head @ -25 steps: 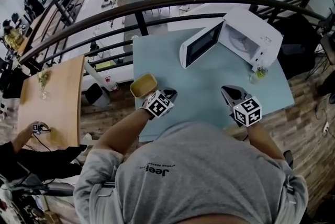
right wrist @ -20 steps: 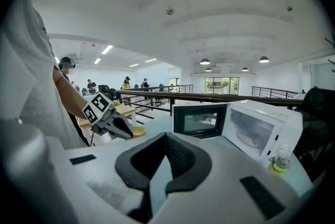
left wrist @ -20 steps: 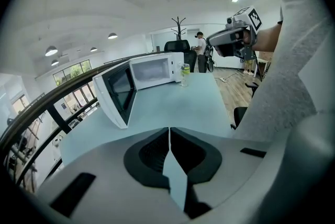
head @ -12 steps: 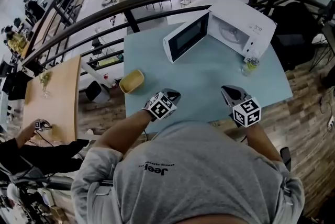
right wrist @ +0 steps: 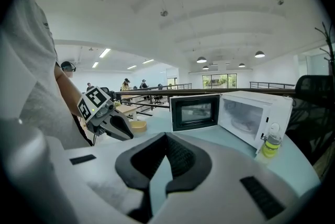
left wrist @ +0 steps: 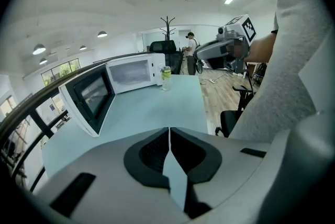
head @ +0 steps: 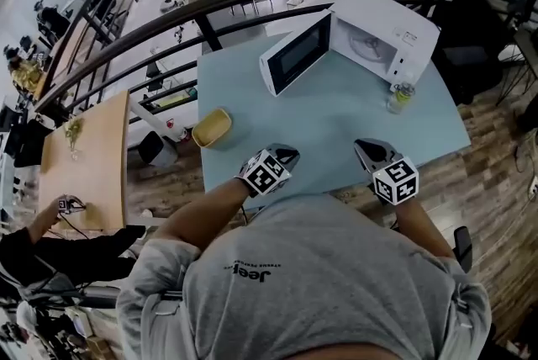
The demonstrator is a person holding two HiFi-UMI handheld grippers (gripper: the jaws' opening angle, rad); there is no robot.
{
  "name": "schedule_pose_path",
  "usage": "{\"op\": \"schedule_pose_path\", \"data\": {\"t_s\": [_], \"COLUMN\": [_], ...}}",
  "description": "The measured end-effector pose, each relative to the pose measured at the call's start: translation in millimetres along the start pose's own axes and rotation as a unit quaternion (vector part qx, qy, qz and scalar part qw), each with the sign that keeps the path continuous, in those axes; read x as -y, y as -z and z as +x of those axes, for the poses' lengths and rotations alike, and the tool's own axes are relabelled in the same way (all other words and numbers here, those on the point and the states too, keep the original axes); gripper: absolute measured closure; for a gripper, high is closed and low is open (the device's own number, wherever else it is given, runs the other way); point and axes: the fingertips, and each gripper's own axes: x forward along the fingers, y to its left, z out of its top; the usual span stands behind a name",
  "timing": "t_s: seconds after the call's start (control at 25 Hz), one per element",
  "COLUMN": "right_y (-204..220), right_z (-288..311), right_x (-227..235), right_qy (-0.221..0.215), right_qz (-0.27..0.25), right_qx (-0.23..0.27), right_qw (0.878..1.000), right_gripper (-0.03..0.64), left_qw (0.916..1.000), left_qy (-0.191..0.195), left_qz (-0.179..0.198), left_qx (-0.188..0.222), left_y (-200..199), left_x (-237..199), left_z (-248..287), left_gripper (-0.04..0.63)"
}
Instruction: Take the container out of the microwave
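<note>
The shallow yellow plastic container (head: 211,127) sits on the pale blue table (head: 336,119) at centre-left of the head view, close to the table's left edge and well apart from the white microwave oven (head: 387,39) at upper right, whose door (head: 294,55) stands open. Retrieval looks finished. The left gripper (head: 288,153) and right gripper (head: 363,145) hover at the near edge, jaws together on nothing. The next move is probably shutting the door. Bare tabletop lies between, with a small yellow-green bottle (head: 401,96) just beside the oven.

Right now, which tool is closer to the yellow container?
The left tool; the container lies just left of it, while the right tool is farther right.
</note>
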Motion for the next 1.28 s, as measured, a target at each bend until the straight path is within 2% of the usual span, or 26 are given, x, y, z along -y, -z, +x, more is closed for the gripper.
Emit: {"op": "schedule_pose_path", "data": {"t_s": [0.16, 0.56, 0.76, 1.0, 1.28], "right_y": [-8.7, -17.7, -19.8, -24.5, -15.6], "right_z": [8.0, 54.1, 68.2, 45.5, 5.7], "right_x": [-23.0, -128.4, -159.1, -132.4, -87.0], "right_qy": [0.025, 0.059, 0.056, 0.050, 0.042], "right_qz": [-0.001, 0.015, 0.012, -0.009, -0.021], "right_qx": [0.000, -0.009, -0.014, -0.014, -0.023], "right_qw": [1.000, 0.998, 0.998, 0.999, 0.999], "right_gripper": [0.598, 0.598, 0.598, 0.598, 0.598], "left_qw": [0.9999, 0.9977, 0.9971, 0.9977, 0.9979], "left_qy": [0.010, 0.033, 0.041, 0.007, 0.000], "left_qz": [0.004, 0.047, 0.055, 0.029, -0.009], "left_qx": [0.012, 0.036, 0.033, 0.061, 0.064], "left_y": [16.6, 81.3, 102.1, 75.2, 42.9], "left_x": [-6.9, -41.3, -50.4, -51.6, -26.2], "left_z": [-22.5, -99.3, -113.2, -105.0, -70.2], "left_gripper": [0.568, 0.568, 0.568, 0.568, 0.568]}}
